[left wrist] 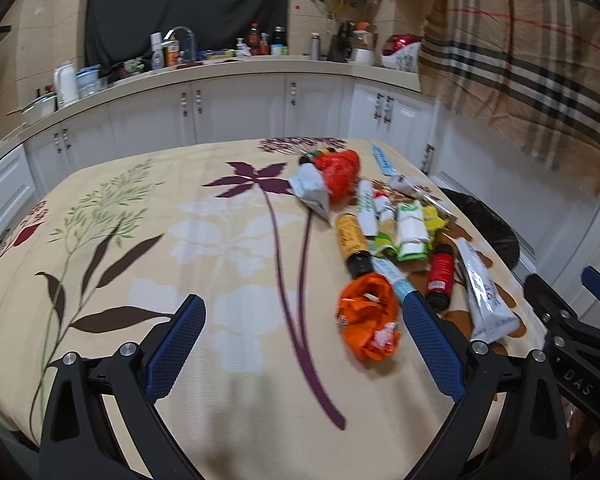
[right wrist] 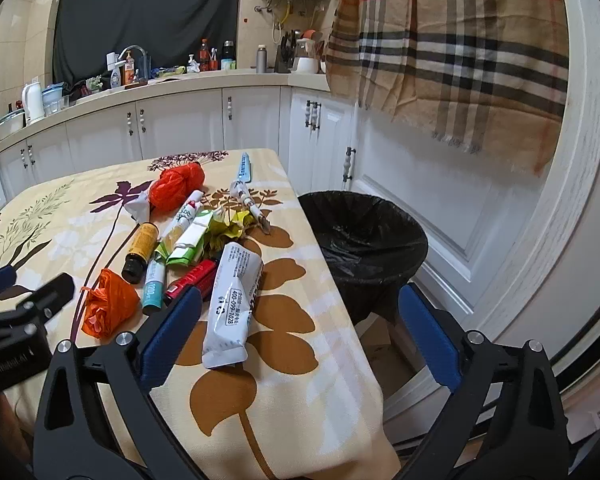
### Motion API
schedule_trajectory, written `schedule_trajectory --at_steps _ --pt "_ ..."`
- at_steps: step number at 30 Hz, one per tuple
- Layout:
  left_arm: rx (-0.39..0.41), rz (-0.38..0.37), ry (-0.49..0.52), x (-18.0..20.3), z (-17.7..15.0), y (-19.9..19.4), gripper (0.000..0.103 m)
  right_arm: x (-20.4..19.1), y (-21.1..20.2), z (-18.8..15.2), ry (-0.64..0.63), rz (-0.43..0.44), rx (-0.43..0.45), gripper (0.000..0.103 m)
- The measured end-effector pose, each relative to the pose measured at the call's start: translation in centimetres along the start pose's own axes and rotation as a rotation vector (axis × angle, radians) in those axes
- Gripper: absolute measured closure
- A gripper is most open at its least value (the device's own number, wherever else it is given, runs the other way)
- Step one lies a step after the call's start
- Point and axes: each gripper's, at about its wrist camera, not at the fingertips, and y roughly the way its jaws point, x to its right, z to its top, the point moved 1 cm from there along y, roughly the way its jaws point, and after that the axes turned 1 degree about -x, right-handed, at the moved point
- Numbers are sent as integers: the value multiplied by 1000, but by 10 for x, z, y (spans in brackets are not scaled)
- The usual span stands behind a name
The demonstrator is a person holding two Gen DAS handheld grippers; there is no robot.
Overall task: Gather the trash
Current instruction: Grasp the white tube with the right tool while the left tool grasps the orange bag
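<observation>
Trash lies in a heap on the right part of a flowered tablecloth (left wrist: 148,240): an orange plastic bag (left wrist: 366,316) nearest, a second orange bag (left wrist: 338,168) farther off, a yellow bottle (left wrist: 352,240), a red tube (left wrist: 440,276), a big white tube (left wrist: 486,296) and green-white packets (left wrist: 410,232). My left gripper (left wrist: 300,308) is open above the cloth, its right finger beside the near orange bag. My right gripper (right wrist: 300,300) is open over the table's right edge, with the white tube (right wrist: 232,304) just right of its left finger. A bin with a black liner (right wrist: 364,240) stands beside the table.
White kitchen cabinets (right wrist: 180,124) and a cluttered counter (left wrist: 204,64) run behind the table. A checked cloth (right wrist: 452,52) hangs at the upper right above the bin. A cardboard box (right wrist: 376,340) lies on the floor under the bin's near side.
</observation>
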Motion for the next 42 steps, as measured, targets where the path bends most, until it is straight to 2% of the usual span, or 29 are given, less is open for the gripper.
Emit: schedule_trajectory --at_steps 7,9,10,13,15,17,23,26,29,32,35,42 --pt "-39 -10 55 16 0 22 11 11 7 -2 24 -5 -19 11" --pt "-51 -20 73 20 -1 27 23 13 8 -2 27 -7 -22 11" --pt "-60 -26 83 22 -2 29 33 14 9 -3 29 -7 -24 11" --pt "-87 -48 82 25 -4 37 36 14 12 -3 31 -3 -33 11" --pt "-89 -59 85 25 -5 39 42 13 13 -4 26 0 -36 11" --pt "-96 -75 90 26 -6 41 57 11 14 -3 21 3 -38 11" --pt "-104 -111 77 19 -9 40 60 1 18 -3 0 23 -49 11" --pt "-96 -98 60 10 -8 37 60 -7 19 -2 -21 37 -52 23" --pt "-76 -67 54 0 -5 32 60 -15 25 -2 -37 56 -72 26" --pt "-51 -27 52 -11 -1 29 60 -23 32 -2 -52 74 -92 38" --pt "-47 -13 43 -18 1 30 60 -28 39 -4 -64 83 -109 44" --pt "-55 -17 32 -22 2 33 60 -33 50 -9 -73 128 -165 73"
